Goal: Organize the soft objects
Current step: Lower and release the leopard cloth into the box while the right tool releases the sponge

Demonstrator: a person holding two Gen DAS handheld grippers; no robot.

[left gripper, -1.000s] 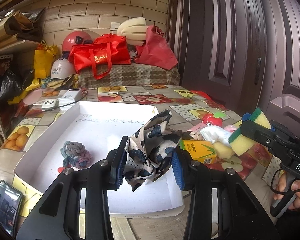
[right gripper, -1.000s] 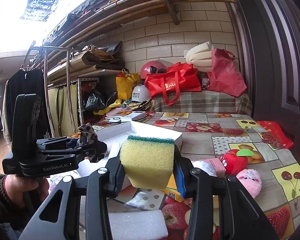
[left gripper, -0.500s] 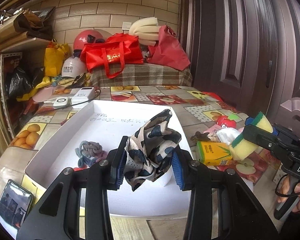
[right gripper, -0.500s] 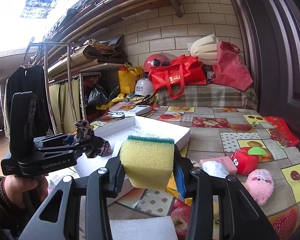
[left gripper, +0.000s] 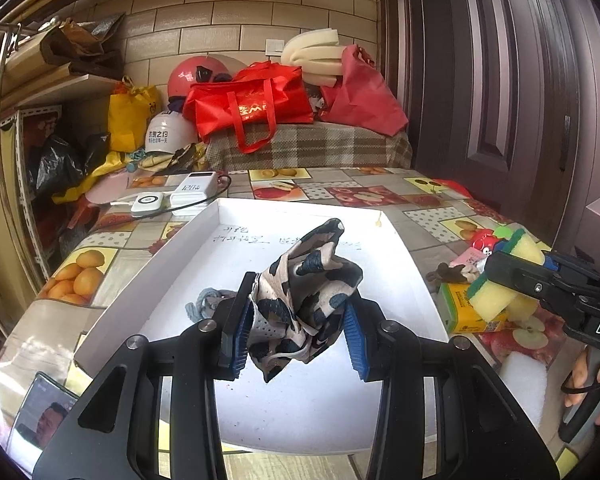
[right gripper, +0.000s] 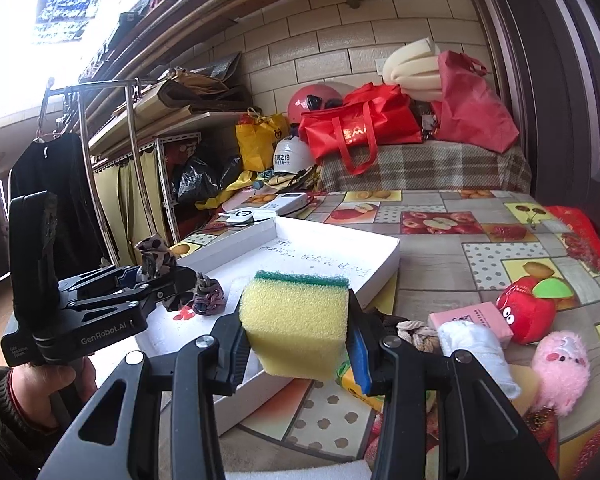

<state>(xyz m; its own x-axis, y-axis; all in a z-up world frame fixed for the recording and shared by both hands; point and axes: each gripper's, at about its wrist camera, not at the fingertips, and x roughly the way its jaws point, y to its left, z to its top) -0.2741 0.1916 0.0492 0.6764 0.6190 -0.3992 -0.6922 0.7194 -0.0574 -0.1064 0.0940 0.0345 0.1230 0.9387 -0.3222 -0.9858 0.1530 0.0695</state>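
My left gripper (left gripper: 294, 334) is shut on a spotted cream and navy cloth (left gripper: 304, 292) and holds it above the white tray (left gripper: 396, 240). It also shows in the right wrist view (right gripper: 156, 272) at the left. My right gripper (right gripper: 298, 350) is shut on a yellow sponge with a green top (right gripper: 296, 320), at the tray's right side; the sponge also shows in the left wrist view (left gripper: 500, 280). A grey and pink knitted scrunchie (right gripper: 208, 296) lies in the tray.
On the fruit-print tablecloth right of the tray (right gripper: 384, 248) lie a red apple toy (right gripper: 528, 312), a pink plush (right gripper: 560, 368), a white rolled cloth (right gripper: 476, 344), a pink packet (right gripper: 468, 316) and a yellow juice carton (left gripper: 464, 308). A white foam block (left gripper: 524, 384) lies near the front edge. A phone (left gripper: 40, 420) lies at front left.
Both grippers have moved left over the last second. The left one with the cloth now hangs over the middle of the tray, and the sponge has come closer to the tray's right edge.
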